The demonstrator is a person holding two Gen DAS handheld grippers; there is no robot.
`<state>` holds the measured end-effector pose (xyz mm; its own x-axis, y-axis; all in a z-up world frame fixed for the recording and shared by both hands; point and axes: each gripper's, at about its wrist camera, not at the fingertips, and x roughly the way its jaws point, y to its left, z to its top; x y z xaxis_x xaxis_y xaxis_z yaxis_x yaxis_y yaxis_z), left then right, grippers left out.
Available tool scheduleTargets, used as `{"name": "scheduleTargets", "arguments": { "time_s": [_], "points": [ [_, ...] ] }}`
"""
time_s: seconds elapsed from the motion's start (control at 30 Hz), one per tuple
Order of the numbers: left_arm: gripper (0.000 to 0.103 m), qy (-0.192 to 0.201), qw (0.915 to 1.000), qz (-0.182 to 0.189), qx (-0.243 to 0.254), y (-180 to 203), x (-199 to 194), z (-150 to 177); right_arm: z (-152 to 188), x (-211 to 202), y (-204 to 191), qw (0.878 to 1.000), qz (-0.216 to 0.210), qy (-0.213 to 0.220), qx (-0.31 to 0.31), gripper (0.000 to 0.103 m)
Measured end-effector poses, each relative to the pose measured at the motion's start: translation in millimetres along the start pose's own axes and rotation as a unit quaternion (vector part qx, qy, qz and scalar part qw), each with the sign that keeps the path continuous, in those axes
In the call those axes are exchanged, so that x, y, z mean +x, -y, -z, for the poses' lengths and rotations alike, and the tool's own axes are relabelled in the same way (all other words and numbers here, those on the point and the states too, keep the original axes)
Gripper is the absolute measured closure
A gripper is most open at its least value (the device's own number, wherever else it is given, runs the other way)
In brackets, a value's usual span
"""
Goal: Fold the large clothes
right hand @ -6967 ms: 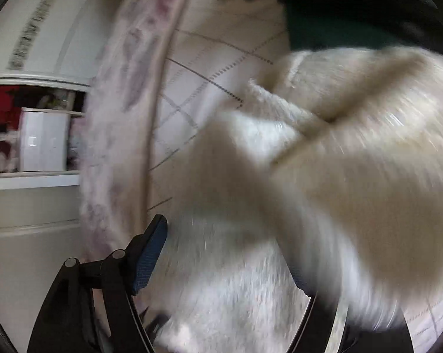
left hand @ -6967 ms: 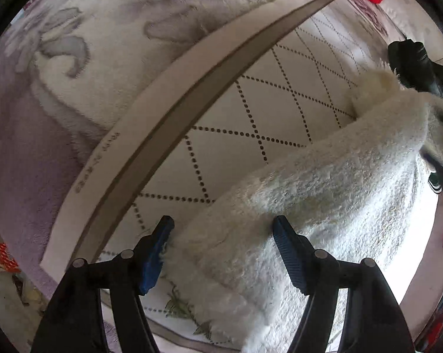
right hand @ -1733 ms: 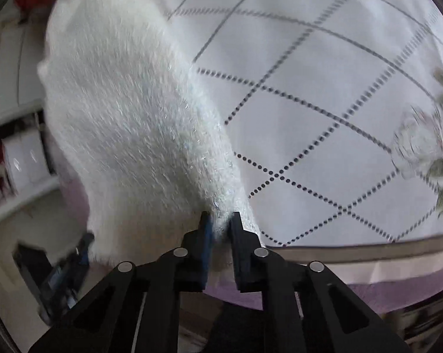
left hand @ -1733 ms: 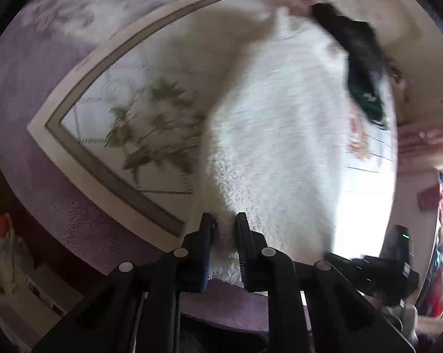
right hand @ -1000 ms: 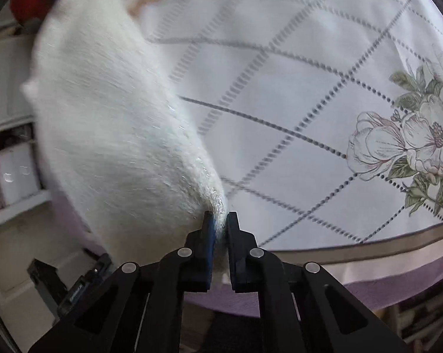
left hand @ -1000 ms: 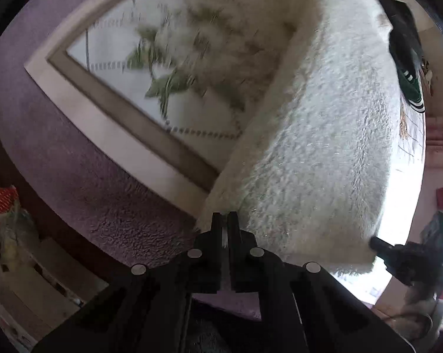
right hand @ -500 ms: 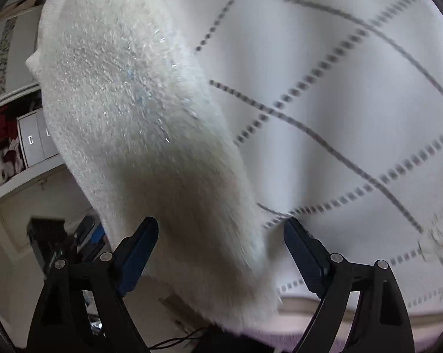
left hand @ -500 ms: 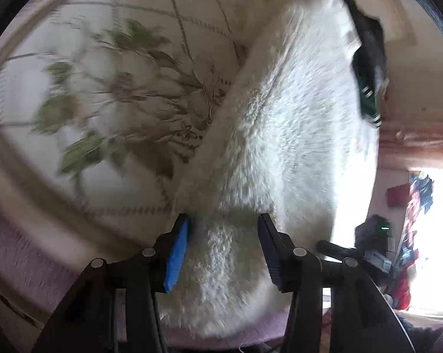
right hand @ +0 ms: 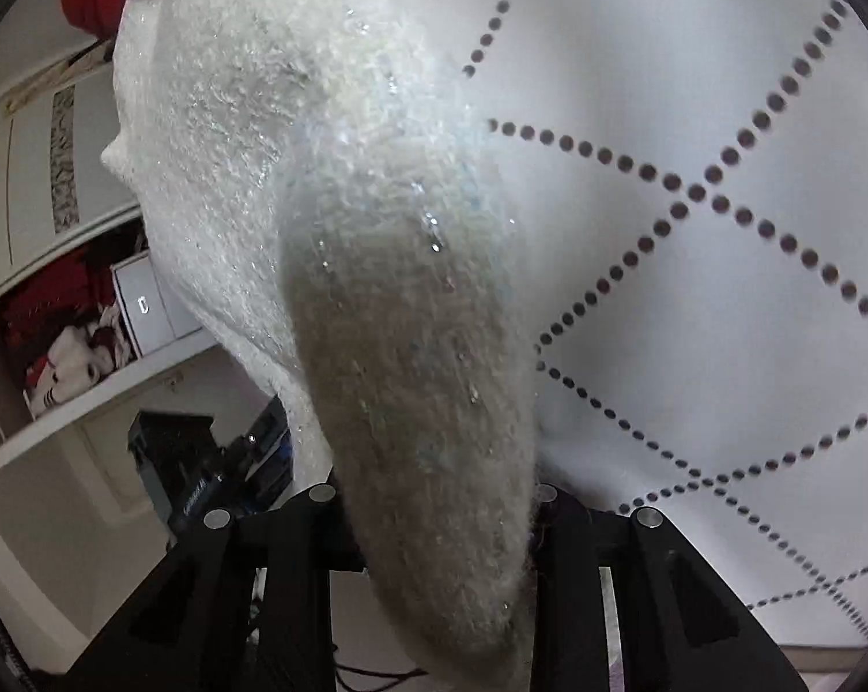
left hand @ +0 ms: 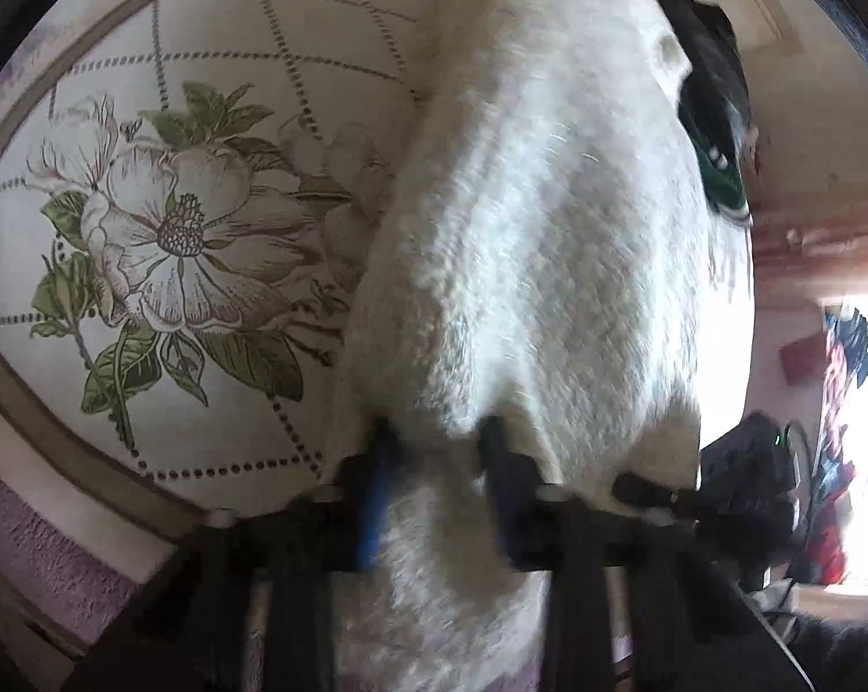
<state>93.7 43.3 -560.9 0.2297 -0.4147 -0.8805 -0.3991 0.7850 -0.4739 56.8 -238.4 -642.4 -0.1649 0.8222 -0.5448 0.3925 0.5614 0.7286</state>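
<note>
Both your left tongs [left hand: 434,490] and right tongs [right hand: 440,513] have just closed, re-gripping the fluffy white garment [left hand: 549,230] at the bed's [left hand: 232,450] near edge; carry that fold across next.

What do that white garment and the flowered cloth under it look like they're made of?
Garment: soft, fuzzy, fleece-like or plush knit, judging by its shaggy nap; tiny sparkles in the right wrist view hint at glittery fibres. Flowered cloth: smooth, flat, matte fabric with a printed blossom and dotted diamond lines; the exact fibre can't be told.
</note>
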Motion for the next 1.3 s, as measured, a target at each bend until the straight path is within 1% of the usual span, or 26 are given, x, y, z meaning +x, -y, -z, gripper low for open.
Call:
{"name": "scheduleTargets", "arguments": {
  "time_s": [0.1, 0.17, 0.27, 0.3, 0.33, 0.37, 0.4, 0.43, 0.47, 0.5, 0.53, 0.57, 0.63, 0.7, 0.73, 0.77, 0.87, 0.9, 0.93, 0.97, 1.0, 1.03, 1.07, 1.17, 1.23, 1.3],
  "points": [
    [0.092, -0.014, 0.9999, 0.004, -0.005, 10, -17, 13, 22, -1, -1, 0.999, -0.021, -0.007, 0.037, 0.078],
    [0.092, -0.030, 0.9993, 0.017, -0.014, 13, -30, 27, 42, -10, -1, 0.998, -0.023, -0.024, 0.048, 0.079],
    [0.092, -0.063, 0.9977, 0.020, -0.015, 16, -47, 46, 80, -22, 7, 0.995, -0.026, -0.054, 0.082, 0.079],
    [0.091, -0.076, 0.9969, 0.015, -0.011, 15, -51, 53, 97, -31, 12, 0.995, -0.014, -0.063, 0.082, 0.079],
    [0.086, -0.093, 0.9956, 0.003, -0.008, 8, -51, 59, 111, -37, 17, 0.995, 0.013, -0.068, 0.074, 0.079],
    [0.085, -0.103, 0.9946, 0.002, -0.007, 4, -50, 62, 122, -38, 22, 0.995, 0.028, -0.073, 0.069, 0.077],
    [0.084, -0.119, 0.9928, 0.007, -0.013, -8, -45, 64, 124, -39, 30, 0.994, 0.045, -0.080, 0.061, 0.074],
    [0.081, -0.126, 0.9916, 0.003, -0.029, -19, -41, 65, 126, -41, 41, 0.992, 0.067, -0.087, 0.055, 0.067],
    [0.080, -0.127, 0.9907, 0.012, -0.049, -30, -38, 64, 124, -42, 51, 0.991, 0.083, -0.087, 0.057, 0.067],
    [0.078, -0.128, 0.9891, 0.031, -0.066, -37, -36, 62, 122, -43, 60, 0.990, 0.092, -0.086, 0.058, 0.063],
    [0.066, -0.130, 0.9878, 0.036, -0.077, -44, -31, 61, 120, -44, 66, 0.990, 0.099, -0.086, 0.058, 0.050],
    [0.061, -0.130, 0.9875, 0.035, -0.081, -47, -27, 61, 117, -45, 68, 0.989, 0.105, -0.085, 0.057, 0.043],
    [0.054, -0.140, 0.9865, 0.046, -0.073, -48, -14, 61, 117, -43, 72, 0.989, 0.101, -0.098, 0.046, 0.042],
    [0.050, -0.157, 0.9847, 0.051, -0.056, -44, 5, 61, 119, -36, 75, 0.988, 0.104, -0.114, 0.023, 0.040],
    [0.044, -0.162, 0.9838, 0.052, -0.055, -45, 14, 62, 118, -36, 82, 0.987, 0.106, -0.121, 0.015, 0.039],
    [0.041, -0.163, 0.9834, 0.055, -0.057, -45, 17, 65, 119, -31, 83, 0.986, 0.104, -0.128, 0.009, 0.036],
    [0.040, -0.137, 0.9879, 0.045, -0.057, -38, 16, 65, 122, -13, 67, 0.986, 0.104, -0.131, 0.004, 0.032],
    [0.040, -0.123, 0.9902, 0.040, -0.053, -34, 12, 66, 122, -11, 64, 0.986, 0.102, -0.131, 0.001, 0.032],
    [0.056, -0.116, 0.9916, 0.035, -0.047, -30, 9, 70, 124, -10, 61, 0.986, 0.106, -0.130, -0.004, 0.032],
    [0.081, -0.111, 0.9924, 0.037, -0.038, -25, 3, 74, 126, -9, 61, 0.986, 0.105, -0.128, -0.007, 0.041],
    [0.084, -0.106, 0.9928, 0.044, -0.033, -20, -4, 77, 123, 0, 48, 0.987, 0.100, -0.129, -0.009, 0.052],
    [0.086, -0.104, 0.9932, 0.042, -0.031, -16, -11, 77, 128, -2, 46, 0.988, 0.089, -0.130, -0.006, 0.067],
    [0.087, -0.102, 0.9933, 0.044, -0.030, -12, -17, 78, 132, -3, 44, 0.989, 0.075, -0.127, 0.007, 0.074],
    [0.089, -0.106, 0.9906, 0.061, -0.061, -9, -46, 82, 146, -16, 40, 0.989, 0.043, -0.133, 0.038, 0.079],
    [0.089, -0.121, 0.9841, 0.077, -0.105, -11, -71, 89, 164, -27, 29, 0.987, 0.020, -0.149, 0.059, 0.079],
    [0.089, -0.129, 0.9756, 0.099, -0.147, -14, -94, 89, 189, -44, 17, 0.981, -0.021, -0.167, 0.097, 0.080]
  ]
}}
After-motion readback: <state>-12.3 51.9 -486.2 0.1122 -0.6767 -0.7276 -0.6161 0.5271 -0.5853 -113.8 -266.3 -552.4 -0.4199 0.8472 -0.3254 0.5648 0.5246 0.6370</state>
